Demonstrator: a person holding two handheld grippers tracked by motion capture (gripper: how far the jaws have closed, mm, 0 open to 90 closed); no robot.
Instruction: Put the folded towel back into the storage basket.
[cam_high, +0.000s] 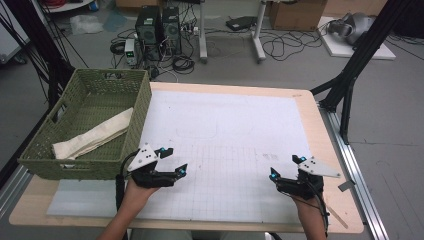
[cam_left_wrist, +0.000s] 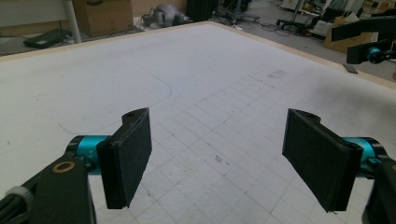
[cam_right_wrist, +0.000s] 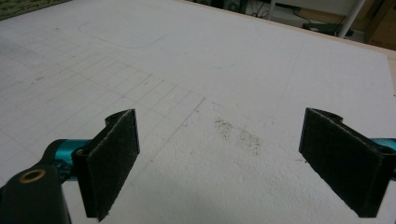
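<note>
Folded beige cloth (cam_high: 94, 135) lying diagonally inside the green woven basket (cam_high: 80, 167), at the left of the high view. Basket sitting on the left edge of the tabletop (cam_high: 320, 125), overlapping the white gridded mat (cam_high: 230, 130). Left tongs (cam_high: 173, 160) hovering just right of the basket's near corner, lower left of centre, gaping wide and gripping nothing. Right tongs (cam_high: 288, 167) hovering over the mat at lower right, well apart from the cloth, likewise spread wide and gripping nothing. Faint dark smudge (cam_right_wrist: 238, 133) showing on the mat between the right tongs' pads.
</note>
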